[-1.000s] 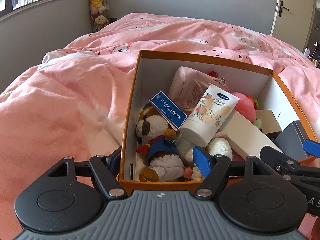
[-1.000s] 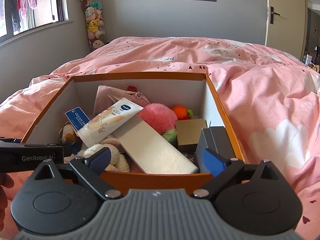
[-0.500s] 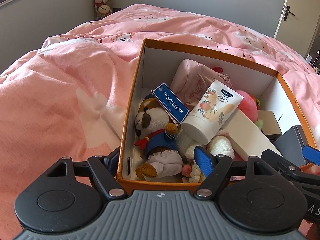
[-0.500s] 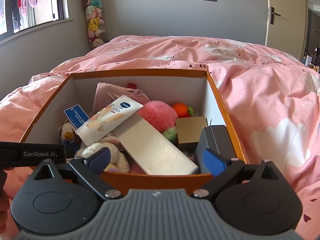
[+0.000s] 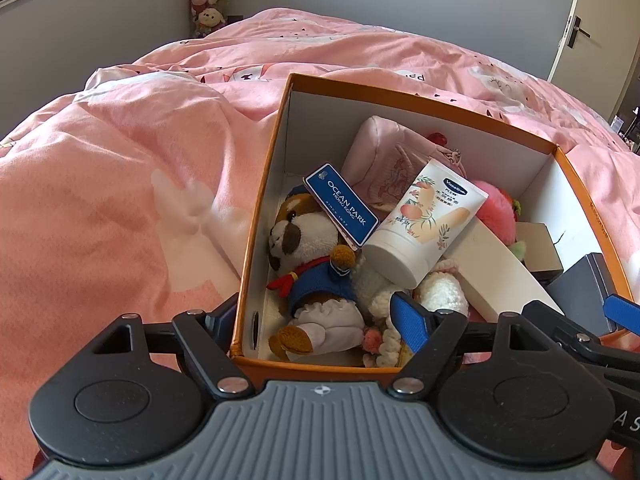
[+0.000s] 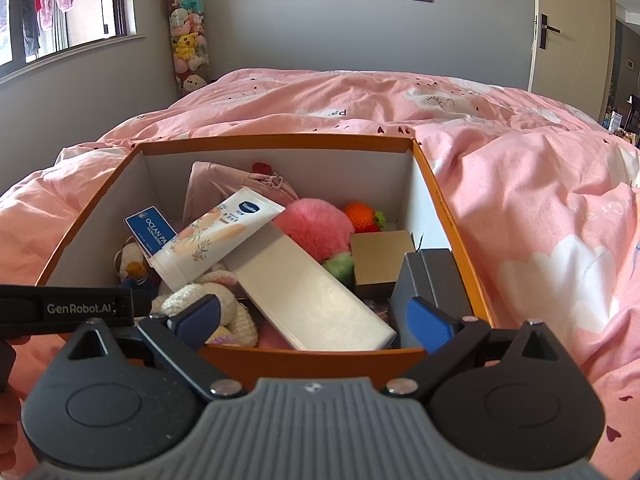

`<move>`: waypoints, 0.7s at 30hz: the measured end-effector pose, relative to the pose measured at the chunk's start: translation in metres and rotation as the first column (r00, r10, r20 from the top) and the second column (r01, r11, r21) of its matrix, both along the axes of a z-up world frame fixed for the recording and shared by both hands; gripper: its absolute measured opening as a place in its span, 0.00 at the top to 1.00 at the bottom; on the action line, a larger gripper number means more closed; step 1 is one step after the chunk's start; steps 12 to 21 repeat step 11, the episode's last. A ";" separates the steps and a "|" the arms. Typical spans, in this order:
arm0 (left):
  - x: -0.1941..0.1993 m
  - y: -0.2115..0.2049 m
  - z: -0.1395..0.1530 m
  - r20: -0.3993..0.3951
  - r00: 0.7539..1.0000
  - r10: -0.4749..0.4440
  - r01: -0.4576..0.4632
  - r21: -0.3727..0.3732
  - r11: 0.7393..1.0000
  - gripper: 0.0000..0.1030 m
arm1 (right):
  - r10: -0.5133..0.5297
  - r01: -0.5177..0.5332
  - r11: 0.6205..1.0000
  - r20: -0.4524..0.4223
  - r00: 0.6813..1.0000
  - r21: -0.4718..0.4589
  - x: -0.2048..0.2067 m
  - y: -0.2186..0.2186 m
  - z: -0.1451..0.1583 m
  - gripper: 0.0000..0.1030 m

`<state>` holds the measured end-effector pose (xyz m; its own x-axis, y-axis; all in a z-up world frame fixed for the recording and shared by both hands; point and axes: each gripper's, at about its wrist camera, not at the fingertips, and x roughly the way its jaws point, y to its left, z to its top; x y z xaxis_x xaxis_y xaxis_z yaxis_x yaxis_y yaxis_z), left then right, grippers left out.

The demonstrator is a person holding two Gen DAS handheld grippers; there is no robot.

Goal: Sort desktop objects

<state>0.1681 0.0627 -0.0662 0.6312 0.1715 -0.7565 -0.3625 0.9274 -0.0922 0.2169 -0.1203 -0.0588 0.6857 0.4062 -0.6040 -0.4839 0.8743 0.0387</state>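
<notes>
An open orange box [image 5: 400, 91] [image 6: 280, 142] with white walls sits on the pink bed. It holds a plush dog [image 5: 304, 248] with a blue Ocean Park tag [image 5: 342, 204], a Vaseline tube [image 5: 424, 220] [image 6: 216, 236], a pink pouch [image 5: 384, 160], a pink fluffy ball [image 6: 312, 228], a long white box [image 6: 308, 292], a small brown box [image 6: 382, 256], a dark grey box [image 6: 432, 284] and a crocheted toy [image 6: 208, 300]. My left gripper [image 5: 316, 316] is open and straddles the box's near left corner. My right gripper [image 6: 314, 320] is open above the near wall, holding nothing.
The pink duvet [image 5: 120, 184] spreads around the box on all sides. A tall tube of plush toys [image 6: 186, 40] stands in the far corner by the window, and a door [image 6: 568, 32] is at the far right. A hand [image 6: 8, 360] shows at the left edge.
The left gripper has tilted down and moved closer over the box's left corner. The right gripper has hardly moved. Both stay open.
</notes>
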 end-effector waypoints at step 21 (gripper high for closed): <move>-0.001 0.000 0.000 0.006 1.000 -0.009 0.009 0.003 1.000 0.11 | 0.004 -0.004 1.000 -0.007 1.000 -0.007 0.002 0.000 0.001 0.03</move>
